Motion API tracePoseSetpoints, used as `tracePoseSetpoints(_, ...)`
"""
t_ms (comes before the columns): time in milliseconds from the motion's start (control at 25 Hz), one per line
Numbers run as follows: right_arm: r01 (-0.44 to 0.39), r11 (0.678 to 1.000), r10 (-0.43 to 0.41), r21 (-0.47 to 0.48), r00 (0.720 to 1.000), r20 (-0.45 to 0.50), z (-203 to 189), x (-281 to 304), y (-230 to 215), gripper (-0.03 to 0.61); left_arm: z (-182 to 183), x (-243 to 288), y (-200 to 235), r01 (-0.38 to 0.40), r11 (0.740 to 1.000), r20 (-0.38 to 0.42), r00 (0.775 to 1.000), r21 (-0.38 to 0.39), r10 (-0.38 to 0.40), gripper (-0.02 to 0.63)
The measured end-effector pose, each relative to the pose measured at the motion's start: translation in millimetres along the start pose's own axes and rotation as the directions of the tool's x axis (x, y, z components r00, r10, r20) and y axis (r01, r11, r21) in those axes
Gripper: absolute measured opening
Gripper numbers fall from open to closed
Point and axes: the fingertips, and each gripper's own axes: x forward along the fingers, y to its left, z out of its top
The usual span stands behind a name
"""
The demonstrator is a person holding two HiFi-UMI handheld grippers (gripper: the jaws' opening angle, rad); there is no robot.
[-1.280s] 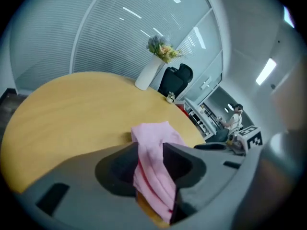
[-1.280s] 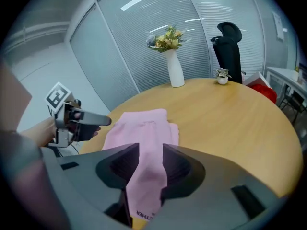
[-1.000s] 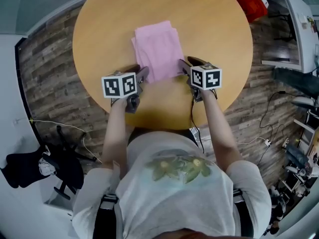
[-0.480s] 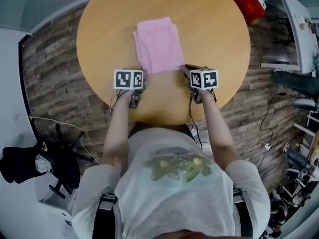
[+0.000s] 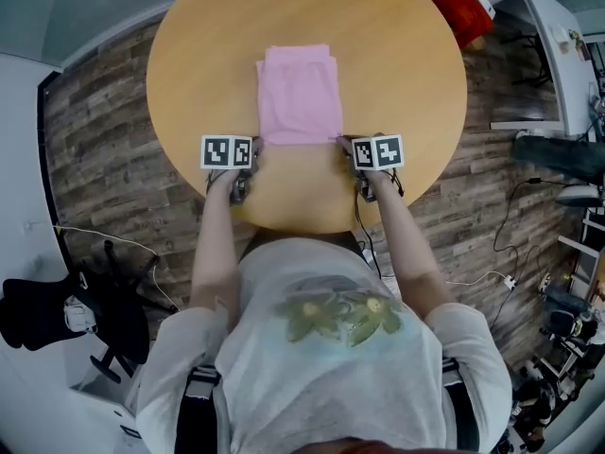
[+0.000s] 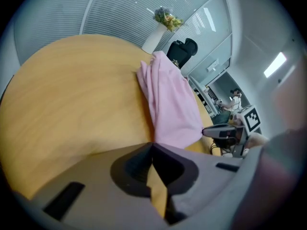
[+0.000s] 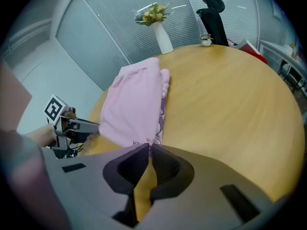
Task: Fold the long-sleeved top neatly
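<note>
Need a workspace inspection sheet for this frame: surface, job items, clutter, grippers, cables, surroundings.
Surface: round wooden table.
Job's things: pink top, folded to a rectangle, flat at centre.
Clutter: vase of flowers, small pot at far rim.
Grippers: left gripper fingers together at top's near-left corner; right gripper fingers have just been closing, now on near-right hem.
Cables: gripper lead along right forearm; loose cables on floor.
Surroundings: plank floor, office chair, glass partition.

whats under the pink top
The folded pink top lies flat on the round wooden table, which shows all around it. The tabletop beneath and the inner layers are hidden.
</note>
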Motion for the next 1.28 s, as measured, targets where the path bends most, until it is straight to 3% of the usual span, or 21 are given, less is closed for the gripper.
tracePoseSetpoints(120,0.017,0.999,-0.017,-0.027,1.000,0.000,-1,0,-2,0.038,1,-6,5,-0.044,0.999,0.022,0.999,0.022,0.043,0.005)
tracePoseSetpoints(200,-0.002,1.000,0.002,-0.029,1.000,0.013,1,-3,1,0.042,2,-12,2,-0.030,0.999,0.048,0.998,0.022,0.029,0.006)
tracePoseSetpoints(320,-0.031,0.999,0.032,-0.017,0.999,0.031,-1,-14,7,0.144,6,-26,-5,-0.014,1.000,0.100,0.995,0.010,0.013,0.006)
tracePoseSetpoints(640,0.027,0.993,-0.003,-0.117,0.979,0.203,6,-63,34,0.147,14,-72,-50,-0.030,0.997,0.263,0.965,0.071,0.010,0.006)
tracePoseSetpoints(800,0.033,0.986,0.019,-0.161,0.951,0.309,17,-90,62,0.143,18,-96,-78,-0.072,0.992,0.359,0.933,0.108,0.029,0.006)
tracePoseSetpoints(1000,0.067,0.979,0.025,-0.191,0.897,0.442,28,-132,93,0.081,23,-124,-133,-0.064,0.988,0.471,0.882,0.144,-0.012,0.005)
tracePoseSetpoints(1160,0.102,0.977,0.015,-0.189,0.846,0.532,36,-165,107,0.037,25,-148,-170,-0.135,0.974,0.553,0.833,0.183,0.012,0.005)
tracePoseSetpoints(1280,0.125,0.968,0.018,-0.216,0.828,0.561,32,-183,118,0.025,21,-162,-194,-0.163,0.968,0.588,0.809,0.192,0.019,0.005)
